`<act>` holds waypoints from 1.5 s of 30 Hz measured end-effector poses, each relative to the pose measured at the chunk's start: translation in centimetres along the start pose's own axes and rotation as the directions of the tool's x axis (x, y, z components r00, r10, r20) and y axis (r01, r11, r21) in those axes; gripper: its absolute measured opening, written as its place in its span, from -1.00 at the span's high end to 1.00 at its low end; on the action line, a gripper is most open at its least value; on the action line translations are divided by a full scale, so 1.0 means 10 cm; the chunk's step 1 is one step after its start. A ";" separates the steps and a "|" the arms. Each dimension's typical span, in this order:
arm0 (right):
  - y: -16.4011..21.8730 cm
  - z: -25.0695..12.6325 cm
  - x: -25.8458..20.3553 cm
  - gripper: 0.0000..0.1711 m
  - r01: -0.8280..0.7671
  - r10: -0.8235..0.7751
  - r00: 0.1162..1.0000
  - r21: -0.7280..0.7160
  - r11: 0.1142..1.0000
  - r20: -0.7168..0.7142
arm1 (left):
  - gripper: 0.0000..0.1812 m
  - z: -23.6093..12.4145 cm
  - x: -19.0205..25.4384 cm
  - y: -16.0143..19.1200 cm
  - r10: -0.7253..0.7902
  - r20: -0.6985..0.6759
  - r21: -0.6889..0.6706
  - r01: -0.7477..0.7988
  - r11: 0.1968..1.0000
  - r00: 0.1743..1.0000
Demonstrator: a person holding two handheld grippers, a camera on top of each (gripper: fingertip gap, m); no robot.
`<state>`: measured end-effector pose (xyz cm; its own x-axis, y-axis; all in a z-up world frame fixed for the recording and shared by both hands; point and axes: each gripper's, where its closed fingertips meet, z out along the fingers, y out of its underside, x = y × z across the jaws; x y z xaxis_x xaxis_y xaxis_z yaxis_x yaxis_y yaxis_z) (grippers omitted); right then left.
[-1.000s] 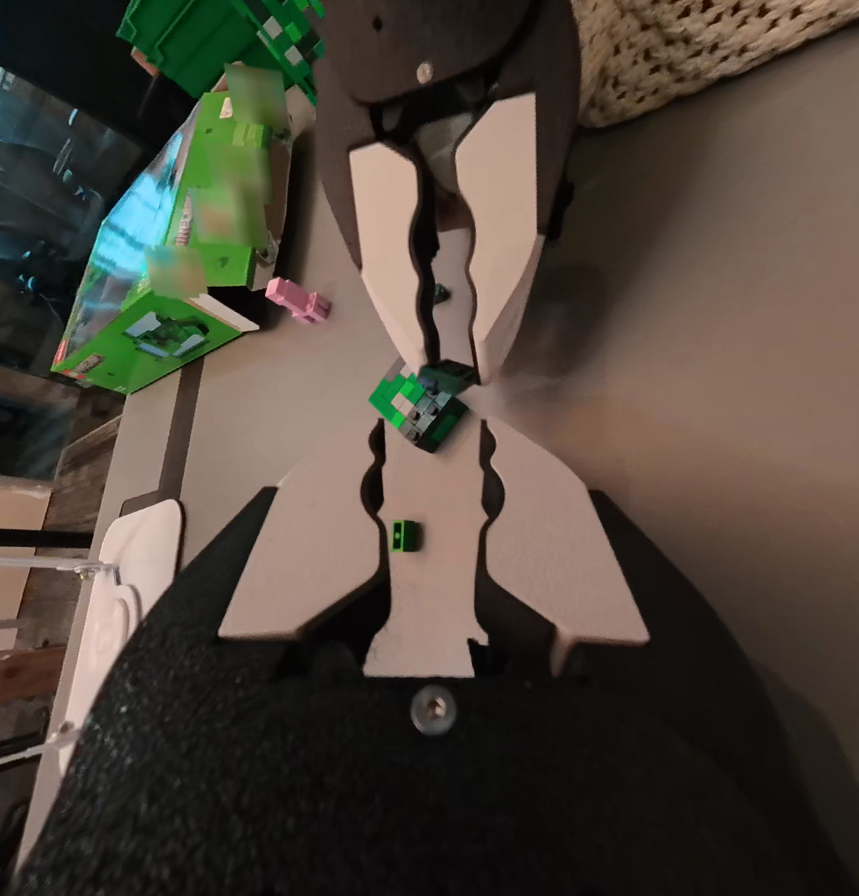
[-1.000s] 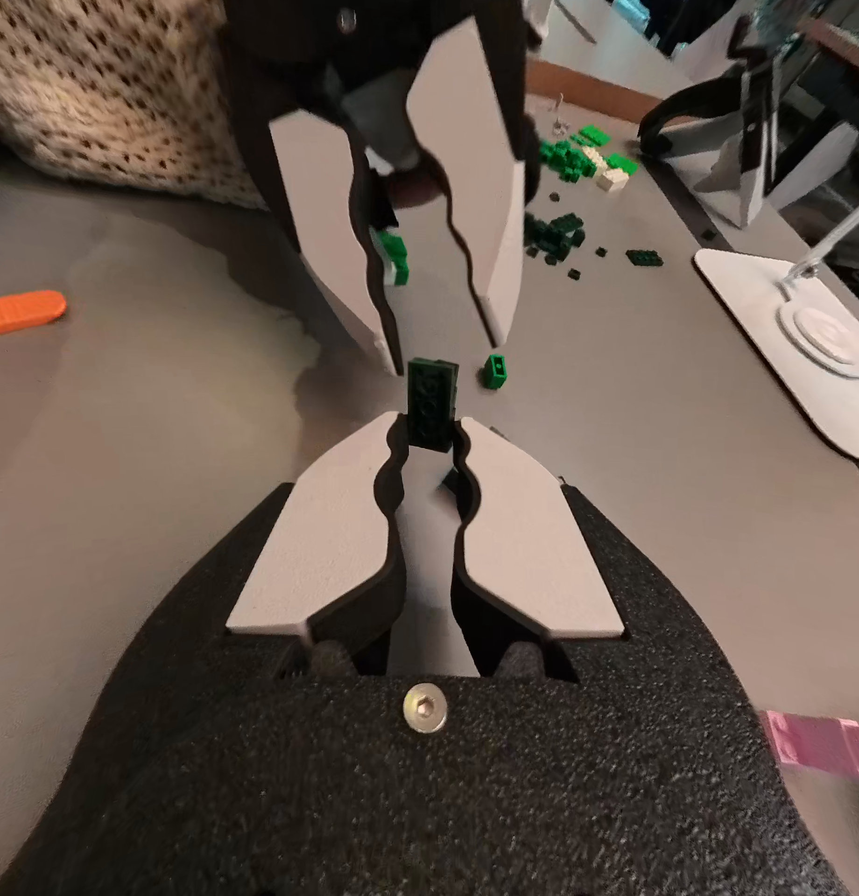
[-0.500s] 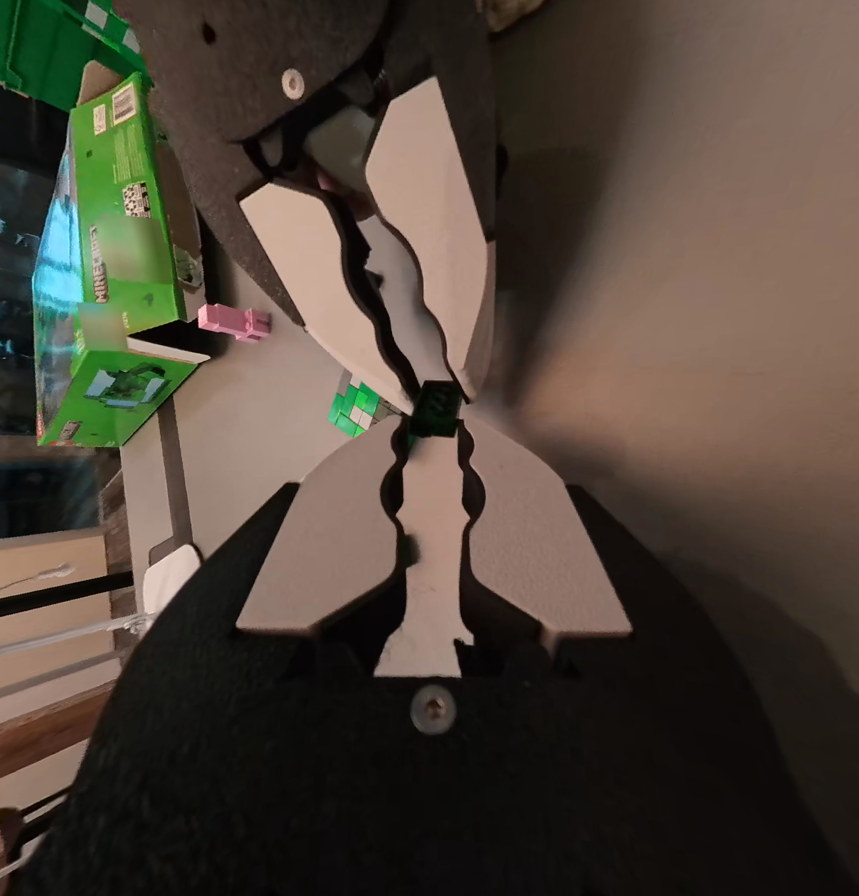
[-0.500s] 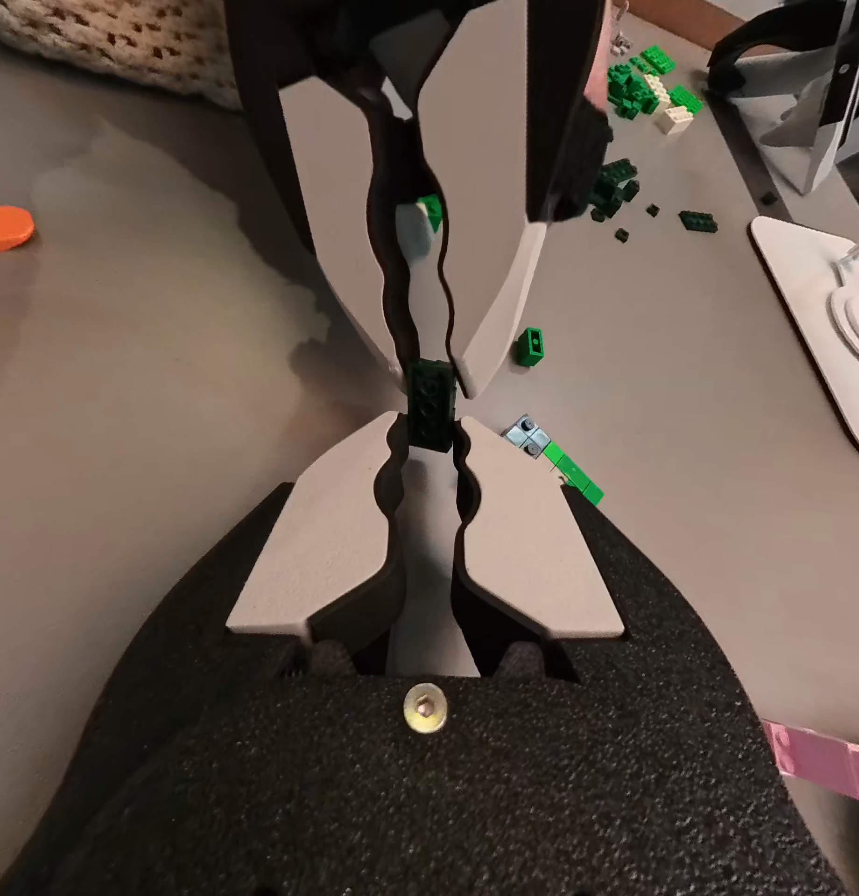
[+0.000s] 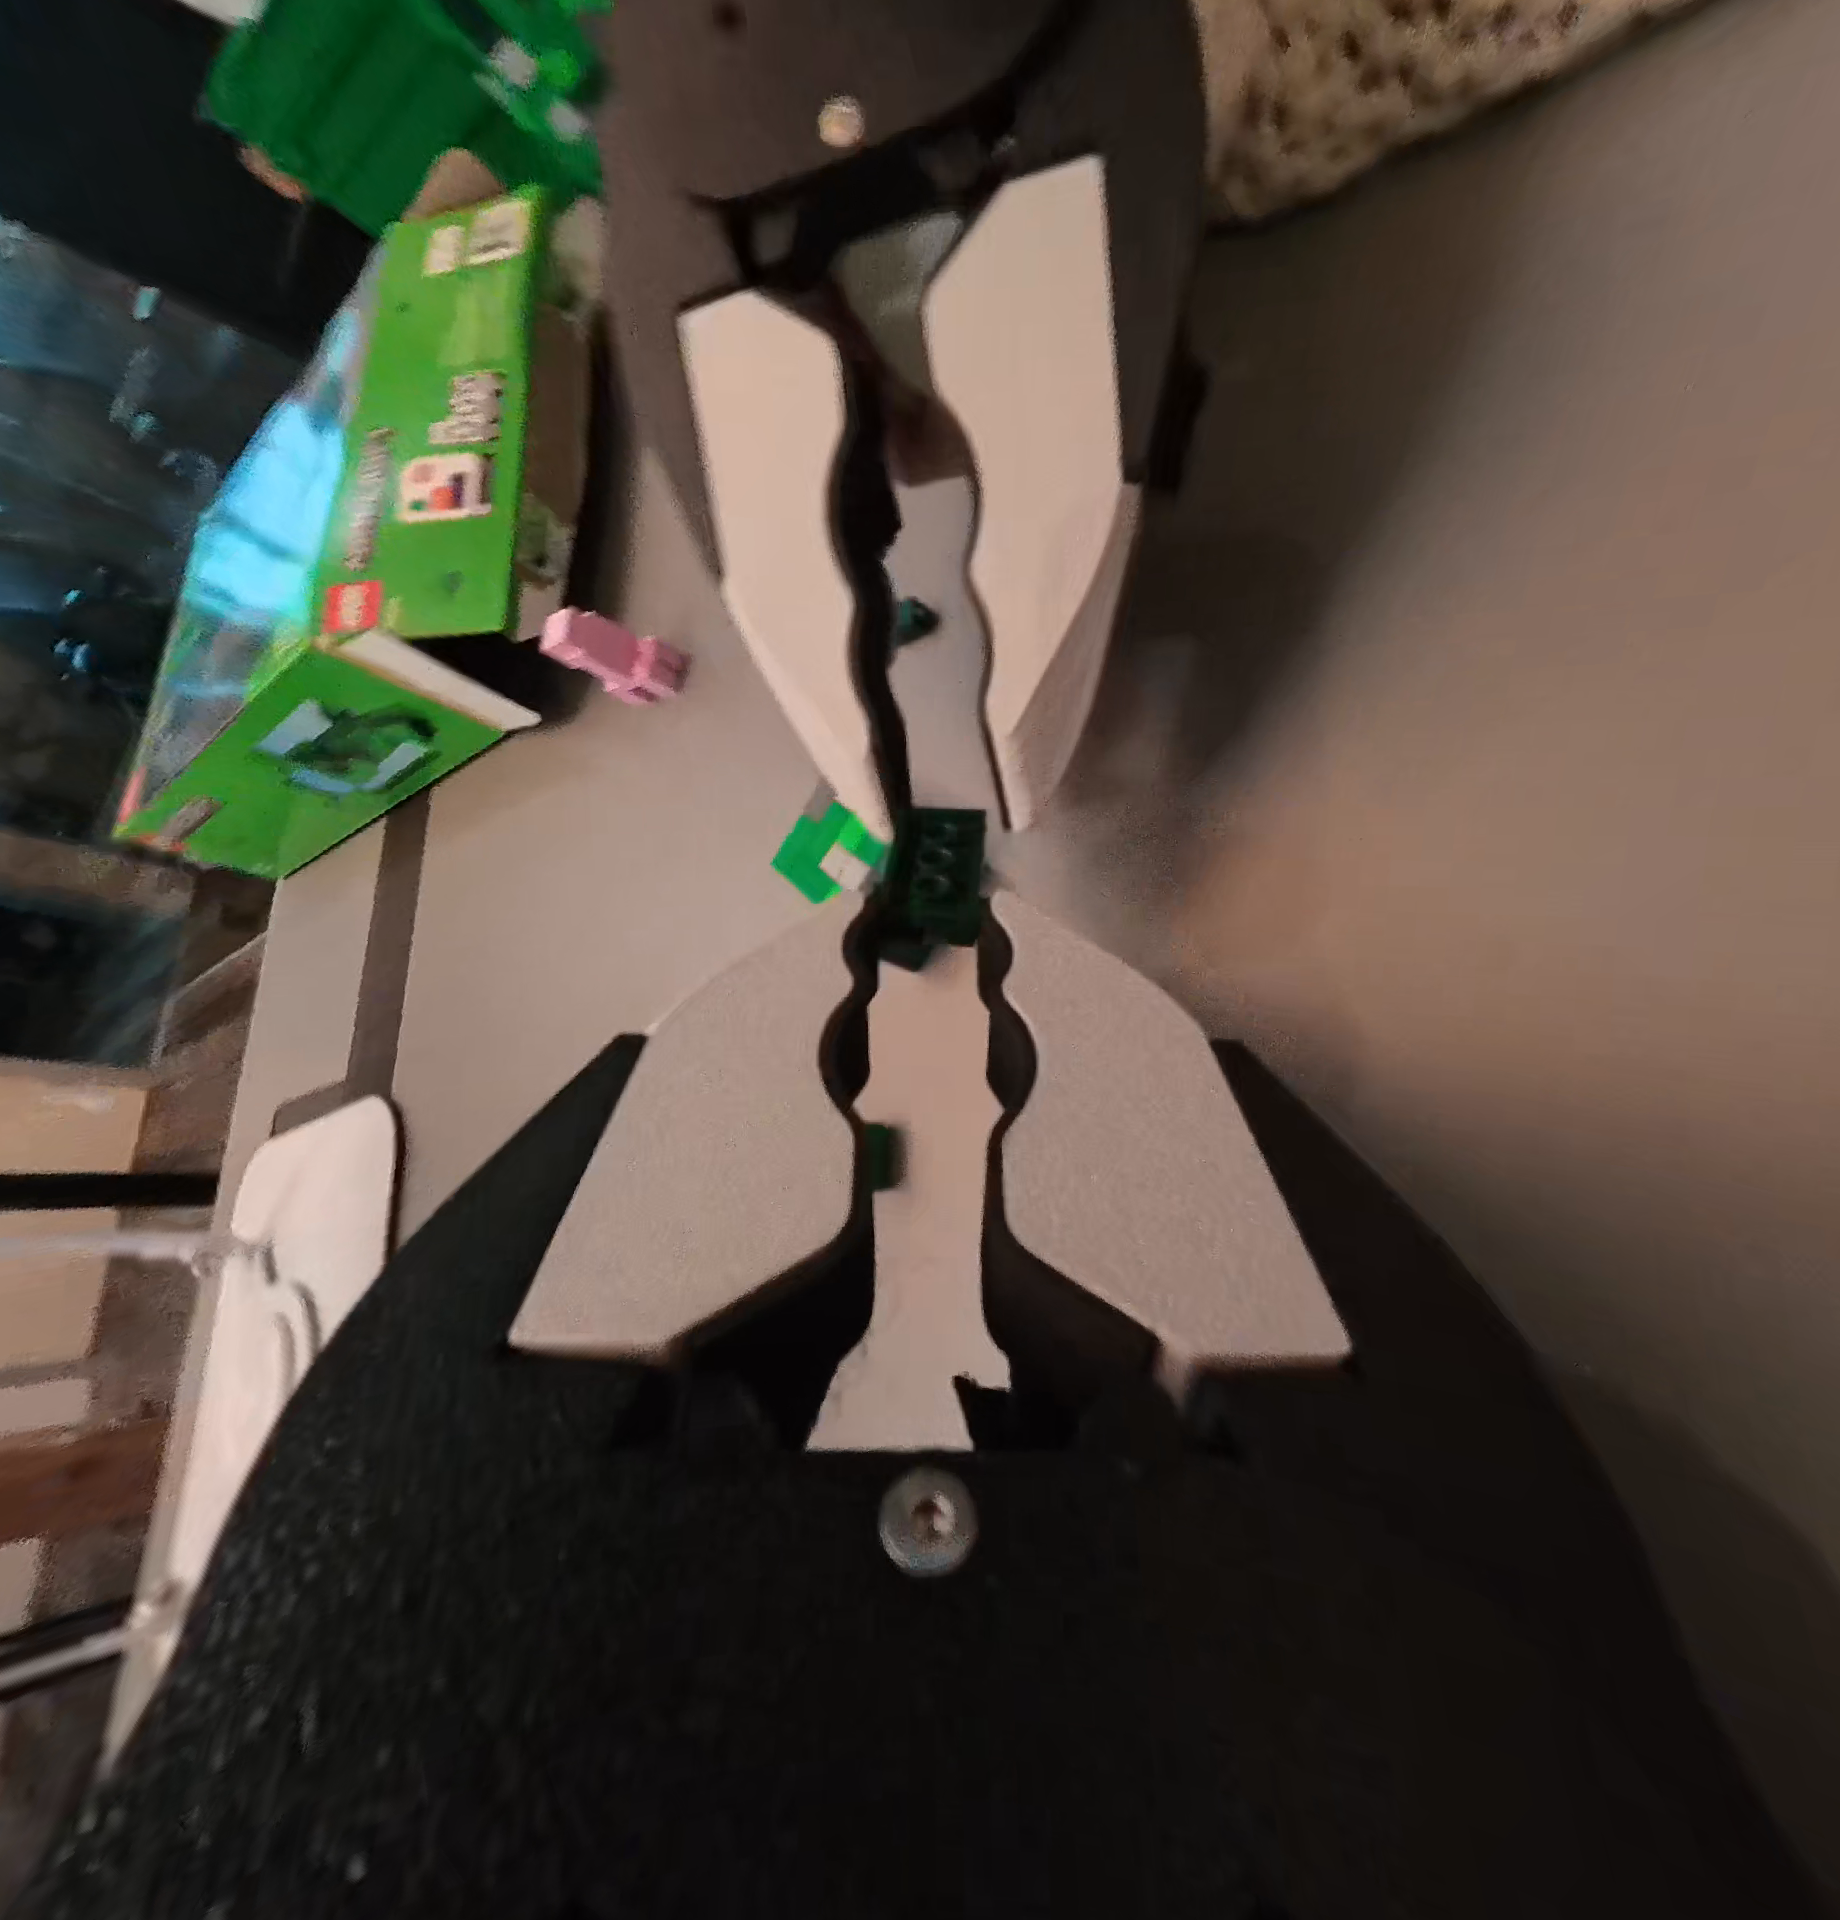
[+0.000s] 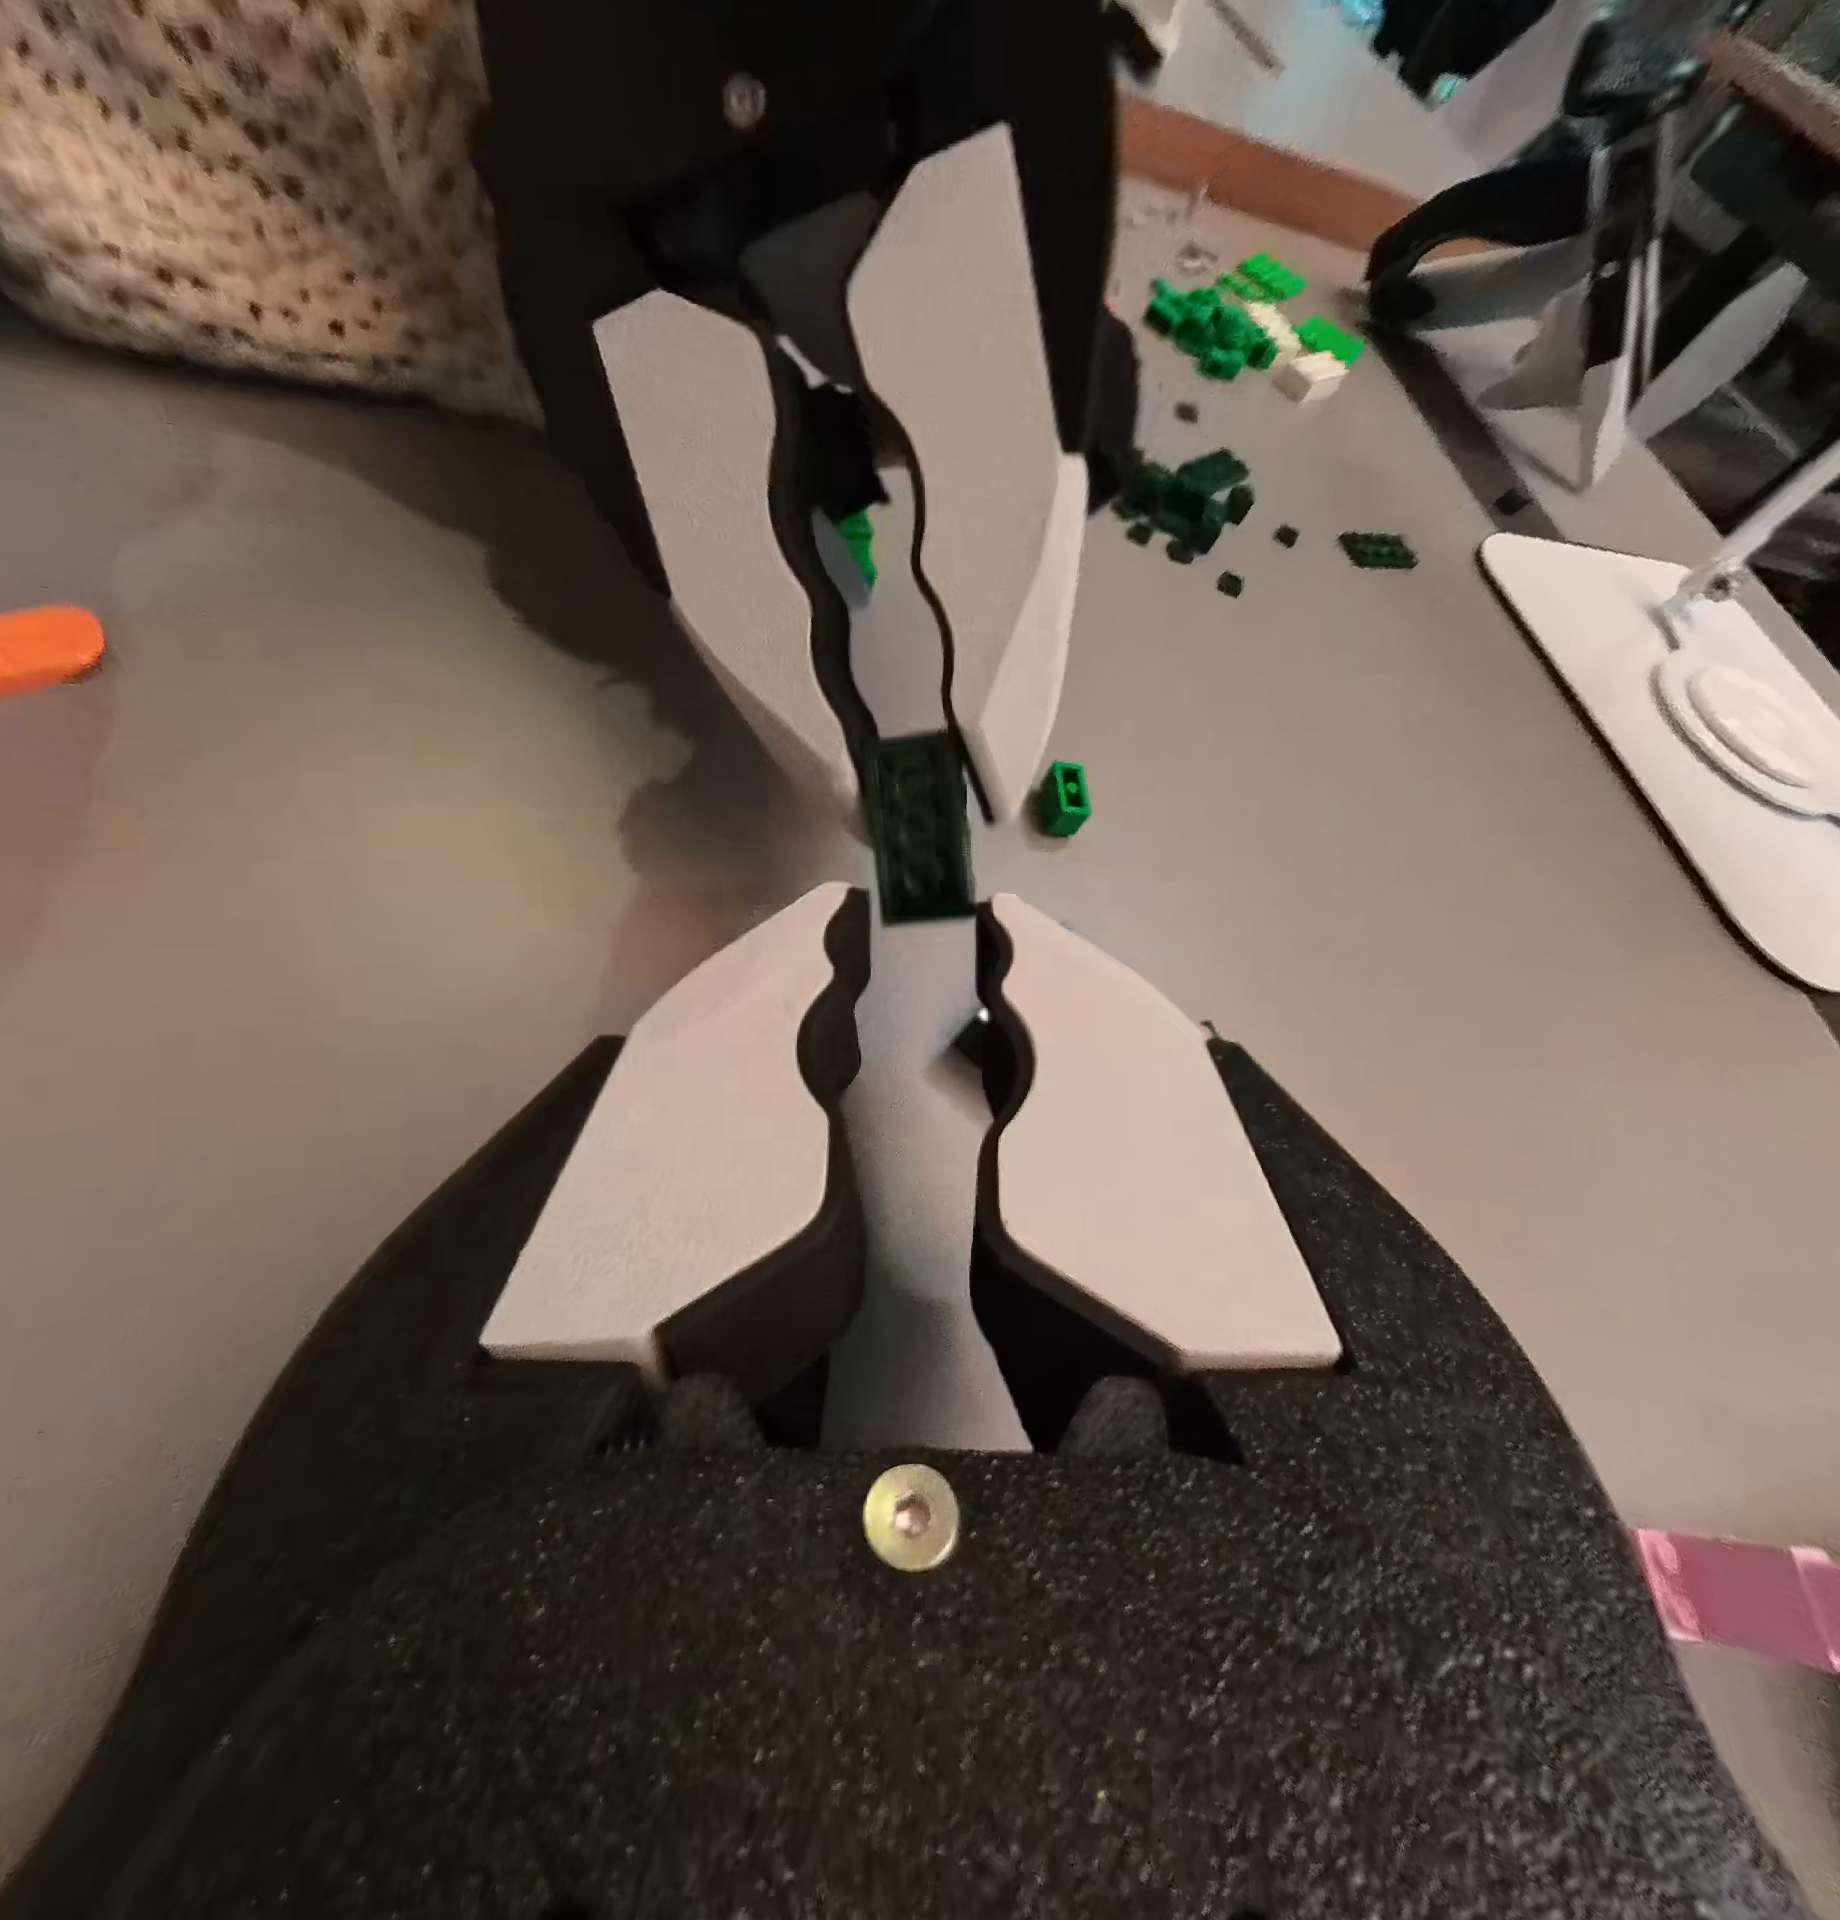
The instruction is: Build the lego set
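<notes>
While the two sets of tips were only closing on each other a second ago, the left claw (image 5: 921, 928) now meets the right claw (image 5: 942, 821) nose to nose, both clenched. The left grips a small green build (image 5: 828, 857), whose bright part juts out left of its tips. The dark plate (image 5: 931, 868) lies against the build, studs showing, straight ahead between the two claws. That suggests the plate is being pressed on and has not yet been let go. Far left of the claw lies a green box (image 5: 376, 540) bearing a logo and print, all blurred; a pink piece (image 5: 615, 655) sits beside it.

From the right wrist, the right claw grasps the plate's near end at its tips, and the left claw's tips touch the far end. A green brick (image 6: 1067, 800) lies just right of the tips, with loose bricks (image 6: 1238, 322) far ahead to the right. No writing shows here.
</notes>
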<state>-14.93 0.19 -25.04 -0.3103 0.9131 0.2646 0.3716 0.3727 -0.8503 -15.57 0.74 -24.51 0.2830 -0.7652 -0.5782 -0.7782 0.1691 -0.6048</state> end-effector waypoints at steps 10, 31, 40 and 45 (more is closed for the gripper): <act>-0.02 0.03 0.21 0.76 -0.066 0.063 0.995 -0.031 0.997 -0.080 | 0.80 -0.77 -0.59 0.62 -0.463 0.327 0.271 0.387 0.881 0.824; 0.10 0.72 0.36 0.91 0.089 0.019 0.977 -0.489 0.868 0.212 | 0.80 -0.89 -0.50 0.63 -0.605 0.182 0.415 0.497 0.762 0.775; -0.76 0.26 0.43 0.91 -0.017 0.059 0.971 -0.181 0.983 0.231 | 0.80 -0.75 -0.34 0.39 -0.628 0.027 0.411 0.564 0.716 0.778; -0.89 0.30 0.24 0.91 -0.005 0.078 0.936 -0.208 0.978 0.344 | 0.80 -0.70 -0.23 0.25 -0.617 -0.035 0.414 0.573 0.707 0.786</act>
<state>-21.61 -1.43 -18.23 -0.5623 0.8265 0.0254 0.5470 0.3948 -0.7382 -22.06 -1.45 -20.90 0.6833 -0.7274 -0.0625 -0.1558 -0.0617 -0.9859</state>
